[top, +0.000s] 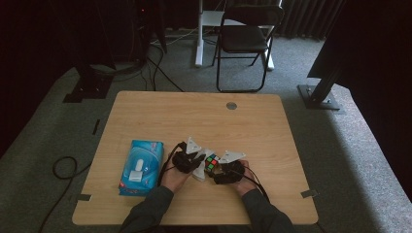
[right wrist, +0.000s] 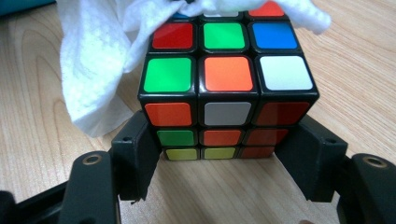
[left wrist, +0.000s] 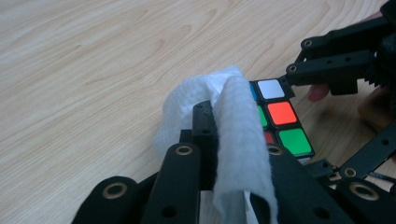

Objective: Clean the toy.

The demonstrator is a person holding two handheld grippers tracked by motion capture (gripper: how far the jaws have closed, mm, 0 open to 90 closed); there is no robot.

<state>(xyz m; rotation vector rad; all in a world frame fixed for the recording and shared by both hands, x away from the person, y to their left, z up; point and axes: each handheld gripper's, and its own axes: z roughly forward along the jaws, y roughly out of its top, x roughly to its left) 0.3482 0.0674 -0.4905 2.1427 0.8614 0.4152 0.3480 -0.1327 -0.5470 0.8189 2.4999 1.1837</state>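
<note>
Jaws of the left gripper (left wrist: 219,140) are pinched together on a white tissue (left wrist: 233,126), which drapes over them and bunches ahead of the tips against the near side of a Rubik's cube (left wrist: 280,123). In the right gripper view the same tissue lies over the cube's top far edge and hangs down its left side. The right gripper (right wrist: 224,154) has its jaws set about as wide as the cube, one pad at each lower side of it; the pads look to be touching the cube's sides, clamping it on the wooden table (top: 160,116). From the high view, both grippers meet at the cube near the table's front middle, and a blue tissue pack (top: 141,167) lies just left of the left hand (top: 176,177).
</note>
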